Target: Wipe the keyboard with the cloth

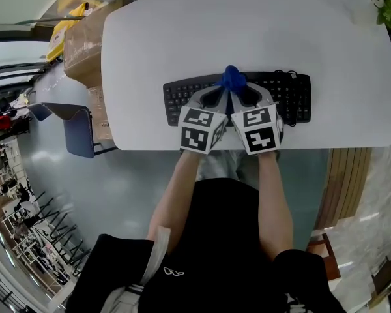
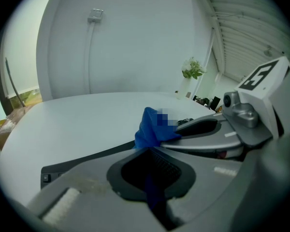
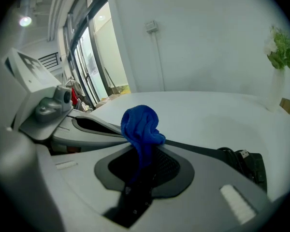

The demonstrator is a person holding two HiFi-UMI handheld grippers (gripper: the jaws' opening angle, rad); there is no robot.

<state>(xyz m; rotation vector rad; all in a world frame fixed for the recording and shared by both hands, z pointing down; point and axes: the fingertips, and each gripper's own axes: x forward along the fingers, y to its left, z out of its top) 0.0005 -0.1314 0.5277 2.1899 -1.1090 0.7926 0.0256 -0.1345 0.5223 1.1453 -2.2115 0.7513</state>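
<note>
fingers (image 2: 82,187) of the left gripper (image 1: 215,96) and right gripper (image 1: 247,95) both pinch the blue cloth (image 1: 232,78), bunched at frame centre over the keyboard (image 1: 293,100) on the worktop (image 1: 182,38), so it would likely wipe better lowered flat and dragged lightly along the rows.

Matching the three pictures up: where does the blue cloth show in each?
Head view: blue cloth at centre, on the black keyboard's far edge.
Left gripper view: blue cloth at centre, rising from the jaws.
Right gripper view: blue cloth left of centre, bunched above the jaws.
Shared landmark: the black keyboard.
</note>
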